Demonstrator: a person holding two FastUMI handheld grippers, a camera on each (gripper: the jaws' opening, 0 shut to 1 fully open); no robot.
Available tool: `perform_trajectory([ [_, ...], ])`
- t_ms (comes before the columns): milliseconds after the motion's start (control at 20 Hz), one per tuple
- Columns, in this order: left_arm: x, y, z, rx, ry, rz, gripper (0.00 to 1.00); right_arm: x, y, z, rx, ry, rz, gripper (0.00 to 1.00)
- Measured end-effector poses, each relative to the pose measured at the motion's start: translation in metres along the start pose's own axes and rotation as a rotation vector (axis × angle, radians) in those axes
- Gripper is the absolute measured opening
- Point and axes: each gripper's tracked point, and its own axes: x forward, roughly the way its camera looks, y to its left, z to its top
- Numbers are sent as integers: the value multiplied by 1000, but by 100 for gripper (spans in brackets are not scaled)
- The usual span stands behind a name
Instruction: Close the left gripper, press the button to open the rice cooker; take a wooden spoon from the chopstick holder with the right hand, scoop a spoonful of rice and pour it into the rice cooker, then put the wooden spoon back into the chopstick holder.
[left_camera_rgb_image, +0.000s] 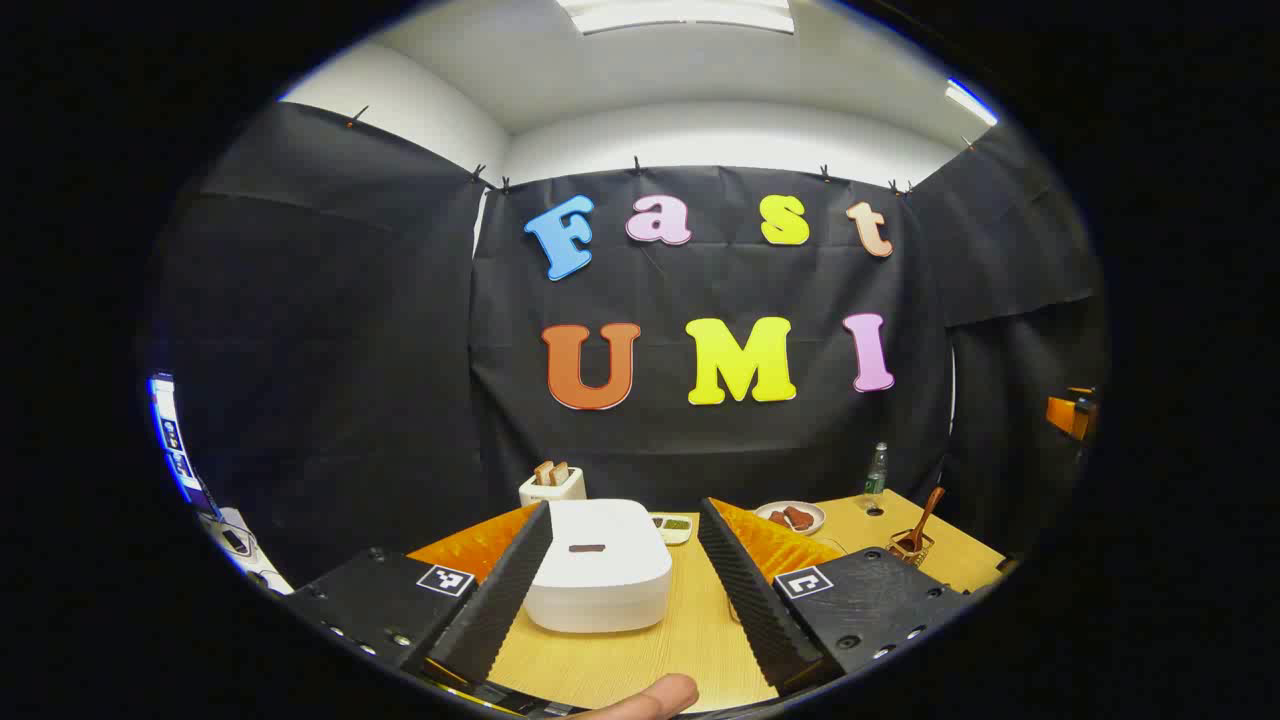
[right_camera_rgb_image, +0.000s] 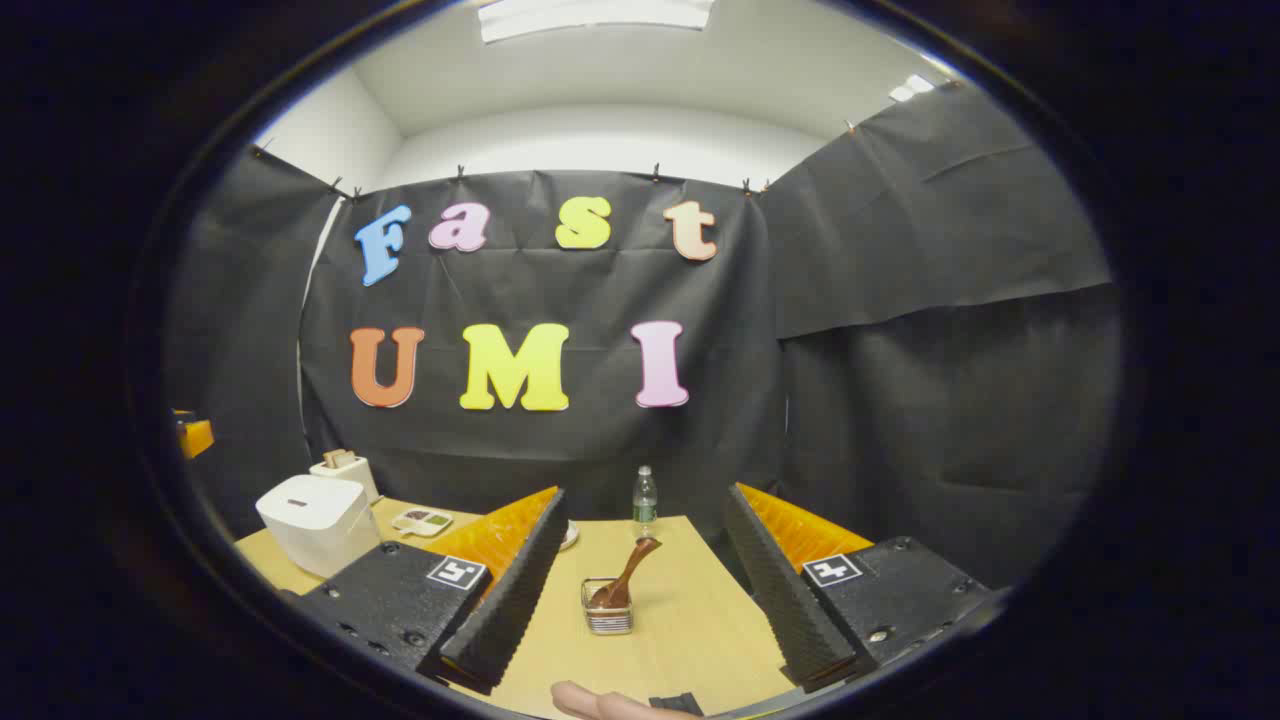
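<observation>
- The rice cooker (left_camera_rgb_image: 598, 565), white with rounded corners and its lid down, is sitting on the wooden table (left_camera_rgb_image: 640, 655) directly ahead of the left gripper (left_camera_rgb_image: 625, 585), framed between its two fingers
- The left gripper is standing wide open, so the first step, closing it before pressing, is not yet done; the dark button (left_camera_rgb_image: 586, 548) on the lid is waiting
- The right gripper (right_camera_rgb_image: 645, 590) is gaping wide too, facing the wooden spoon (right_camera_rgb_image: 625, 578) leaning in the chopstick holder (right_camera_rgb_image: 607, 612)
- A toaster (left_camera_rgb_image: 552, 485), a bottle (left_camera_rgb_image: 876, 470) and a plate (left_camera_rgb_image: 792, 517) are standing farther back
</observation>
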Motion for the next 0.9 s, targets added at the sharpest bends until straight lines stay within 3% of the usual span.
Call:
perform_trajectory([
  [400, 4, -4, -3, -4, 9, -23, 94, -6, 2, 1, -3, -26, 4, 97],
  [650, 13, 8, -13, 36, 34, 15, 94, -4, 0, -3, 4, -34, 13, 100],
  [900, 37, 6, -22, 16, 38, -12, 94, 5, -8, -13, 7, -33, -2, 100],
])
